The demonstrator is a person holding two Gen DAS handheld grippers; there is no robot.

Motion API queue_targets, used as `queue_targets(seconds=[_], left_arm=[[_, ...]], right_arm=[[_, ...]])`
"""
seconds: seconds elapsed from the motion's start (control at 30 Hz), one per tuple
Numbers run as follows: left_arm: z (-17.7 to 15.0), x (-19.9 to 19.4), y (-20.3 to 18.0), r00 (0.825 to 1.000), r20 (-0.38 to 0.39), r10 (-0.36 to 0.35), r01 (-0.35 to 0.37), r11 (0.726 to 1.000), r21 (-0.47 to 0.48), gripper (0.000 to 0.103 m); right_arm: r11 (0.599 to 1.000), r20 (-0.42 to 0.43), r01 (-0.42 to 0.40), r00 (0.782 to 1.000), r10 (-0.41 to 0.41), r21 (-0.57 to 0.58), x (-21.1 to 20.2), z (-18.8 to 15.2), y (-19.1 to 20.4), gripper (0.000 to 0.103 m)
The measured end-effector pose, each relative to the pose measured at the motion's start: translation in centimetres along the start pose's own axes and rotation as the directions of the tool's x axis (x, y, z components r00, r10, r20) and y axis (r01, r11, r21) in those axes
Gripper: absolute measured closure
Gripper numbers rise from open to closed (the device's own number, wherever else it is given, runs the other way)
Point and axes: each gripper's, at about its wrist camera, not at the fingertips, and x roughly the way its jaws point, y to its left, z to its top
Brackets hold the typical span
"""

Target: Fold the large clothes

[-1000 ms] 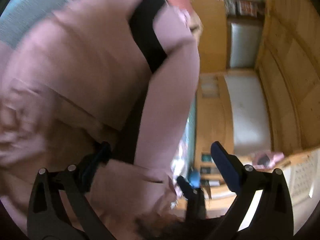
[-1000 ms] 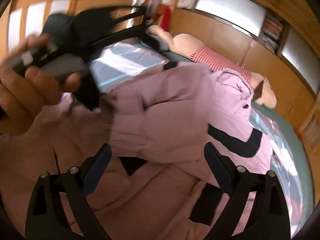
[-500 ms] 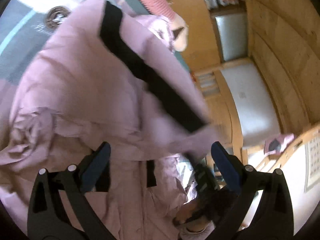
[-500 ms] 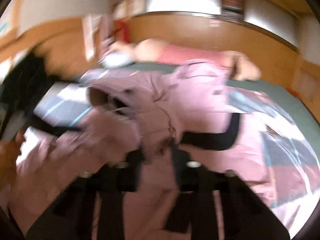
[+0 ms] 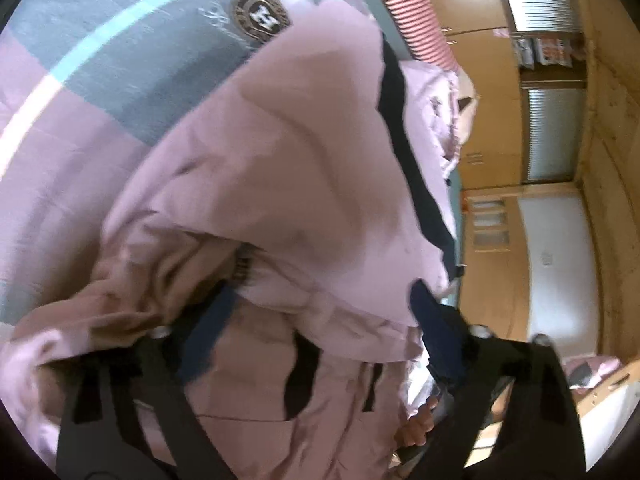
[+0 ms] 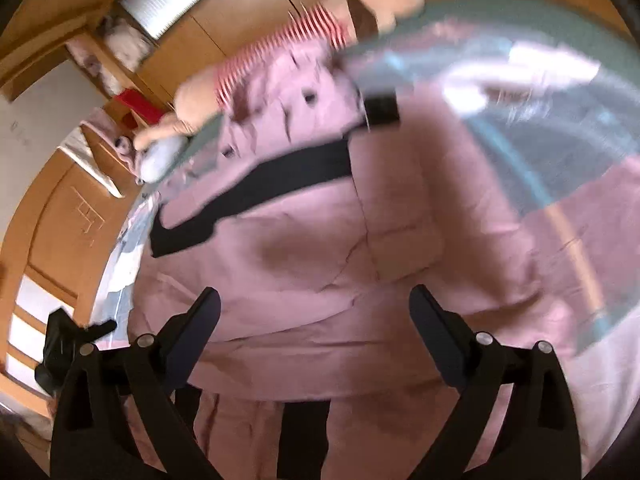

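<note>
Left wrist view: left gripper (image 5: 320, 312) spread wide, fingers apart, grasping nothing, low over the pink jacket (image 5: 280, 184). A folded-over panel of the jacket with a black stripe (image 5: 404, 136) sits just ahead of the fingertips. Jacket lies on a bedspread (image 5: 120, 60) in grey, pink and pale blue bands, with a round embroidered badge (image 5: 261, 15) showing beyond the fabric edge. Wooden cabinets (image 5: 492, 128) along the far side.

Right wrist view: right gripper (image 6: 316, 308) also released, fingers wide apart, nothing between them, held over the jacket (image 6: 320, 264). Black stripe (image 6: 256, 196) crosses the garment farther out. Plush toy in a red-and-white striped top (image 6: 276, 48) lies beyond the jacket at the bed's far edge. View is motion-blurred.
</note>
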Motion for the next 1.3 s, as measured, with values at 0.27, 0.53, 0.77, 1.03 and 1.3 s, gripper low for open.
queue_targets(seconds=[0.27, 0.53, 0.77, 1.03, 1.3], left_arm=[[0.2, -0.8, 1.8, 0.994, 0.027, 0.106, -0.106, 0.994, -0.014, 0.066], [0.0, -2.2, 1.2, 0.982, 0.096, 0.165, -0.166, 0.986, 0.002, 0.073], [-0.6, -3.9, -1.7, 0.967, 0.188, 0.17, -0.192, 0.976, 0.103, 0.015], [-0.9, -1.7, -2.2, 0.989, 0.069, 0.129, -0.138, 0.982, 0.13, 0.002], [0.1, -1.5, -2.1, 0.954, 0.158, 0.254, -0.279, 0.946, 0.164, 0.076]], right_arm=[[0.997, -0.007, -0.053, 0.999, 0.054, 0.062, 0.5, -0.4, -0.8, 0.074], [0.954, 0.048, -0.258, 0.966, 0.254, 0.154, -3.4, -0.3, -0.5, 0.088], [0.954, -0.011, -0.298, 0.954, 0.299, 0.017, -5.8, -1.5, 3.6, 0.088], [0.979, -0.048, -0.201, 0.979, 0.199, -0.035, -4.9, -2.1, 3.9, 0.06], [0.995, -0.025, -0.101, 0.995, 0.101, 0.01, -4.4, -1.9, 2.2, 0.018]])
